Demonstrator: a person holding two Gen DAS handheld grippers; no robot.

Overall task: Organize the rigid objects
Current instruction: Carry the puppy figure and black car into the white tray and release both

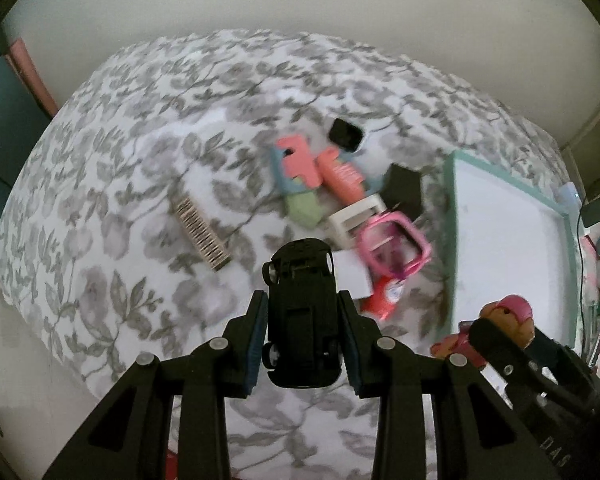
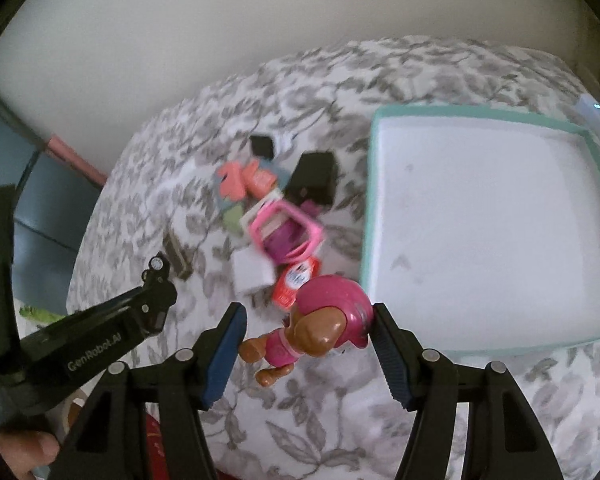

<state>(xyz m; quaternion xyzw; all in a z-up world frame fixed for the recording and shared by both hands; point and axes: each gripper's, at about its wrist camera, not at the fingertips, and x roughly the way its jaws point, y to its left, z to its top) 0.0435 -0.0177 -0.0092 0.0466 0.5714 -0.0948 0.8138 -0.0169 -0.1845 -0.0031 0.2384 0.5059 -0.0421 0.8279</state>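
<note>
Black toy car (image 1: 300, 312) was clamped in left gripper (image 1: 302, 336) and pink pup figure (image 2: 320, 328) pinched in right gripper (image 2: 308, 352), both carried above the floral bedspread (image 1: 120, 160), presumably for sorting into the empty teal-rimmed tray (image 2: 374, 200).

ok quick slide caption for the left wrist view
Left gripper holds a black toy car above the floral bedspread, toy pile ahead.

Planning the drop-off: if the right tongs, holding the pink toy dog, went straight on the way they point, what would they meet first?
Probably the red-and-white packet just beyond the pink toy dog held in the right tongs, at the near edge of the clutter; depth is unclear.
</note>
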